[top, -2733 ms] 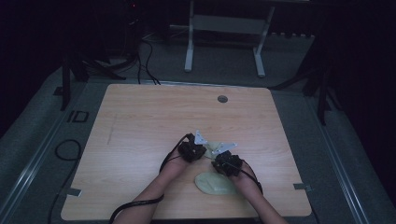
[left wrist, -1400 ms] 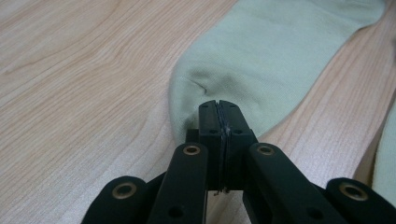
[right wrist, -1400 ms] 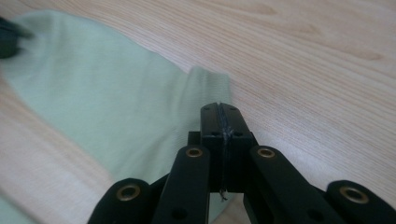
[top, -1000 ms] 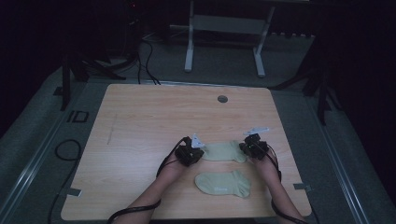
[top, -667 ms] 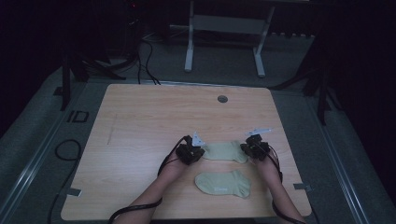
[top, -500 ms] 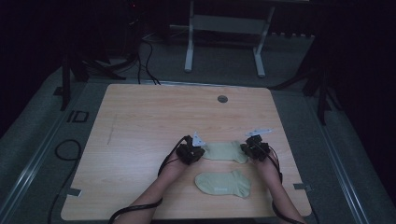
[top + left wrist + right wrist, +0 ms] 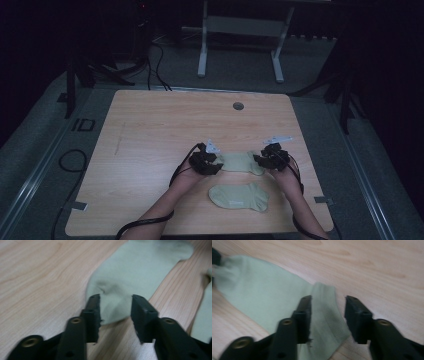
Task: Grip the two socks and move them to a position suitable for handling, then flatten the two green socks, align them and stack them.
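Note:
Two pale green socks lie on the wooden table. The farther sock is stretched flat between my two grippers. My left gripper is at its left end, jaws open, with the sock's end lying between them on the wood. My right gripper is at the sock's right end, also open, and the ribbed cuff lies between its jaws. The nearer sock lies flat by the table's front edge, and its edge shows beside the left gripper.
A round grommet sits near the table's far edge. A metal stand and cables are on the floor behind the table. Bare wood stretches to the left and behind the socks.
My right gripper has moved right, away from the left one, drawing the farther sock out flat. In the last second both hands have hardly moved.

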The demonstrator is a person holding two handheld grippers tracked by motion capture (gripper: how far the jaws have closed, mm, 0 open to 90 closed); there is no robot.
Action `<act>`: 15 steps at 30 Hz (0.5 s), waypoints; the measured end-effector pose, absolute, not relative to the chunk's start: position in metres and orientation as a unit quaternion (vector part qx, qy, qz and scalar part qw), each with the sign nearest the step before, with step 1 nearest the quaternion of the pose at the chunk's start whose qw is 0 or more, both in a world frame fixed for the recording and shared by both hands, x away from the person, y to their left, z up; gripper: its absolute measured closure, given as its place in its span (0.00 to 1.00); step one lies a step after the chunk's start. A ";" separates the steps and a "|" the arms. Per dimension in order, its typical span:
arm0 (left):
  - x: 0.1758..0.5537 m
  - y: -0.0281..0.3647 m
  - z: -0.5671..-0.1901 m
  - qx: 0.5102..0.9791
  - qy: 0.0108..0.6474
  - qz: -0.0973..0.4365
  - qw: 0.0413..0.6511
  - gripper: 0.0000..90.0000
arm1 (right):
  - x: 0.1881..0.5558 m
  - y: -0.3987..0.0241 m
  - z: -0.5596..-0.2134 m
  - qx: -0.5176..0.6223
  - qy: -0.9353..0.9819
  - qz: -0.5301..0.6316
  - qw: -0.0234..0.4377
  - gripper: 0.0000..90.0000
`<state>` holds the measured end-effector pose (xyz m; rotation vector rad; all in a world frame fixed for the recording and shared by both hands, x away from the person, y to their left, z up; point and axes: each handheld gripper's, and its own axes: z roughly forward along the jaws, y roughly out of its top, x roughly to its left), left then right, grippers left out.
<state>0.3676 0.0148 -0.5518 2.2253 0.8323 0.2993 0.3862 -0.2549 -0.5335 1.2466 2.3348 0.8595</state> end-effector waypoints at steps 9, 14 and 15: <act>0.351 0.025 -0.530 0.862 0.326 0.112 0.372 0.46 | 0.366 -0.255 -0.504 0.411 0.830 0.337 0.169 0.35; 0.333 0.036 -0.522 0.864 0.326 0.095 0.373 0.43 | 0.347 -0.260 -0.499 0.402 0.834 0.338 0.168 0.33; 0.330 0.037 -0.521 0.864 0.326 0.090 0.374 0.43 | 0.343 -0.262 -0.499 0.402 0.834 0.342 0.161 0.34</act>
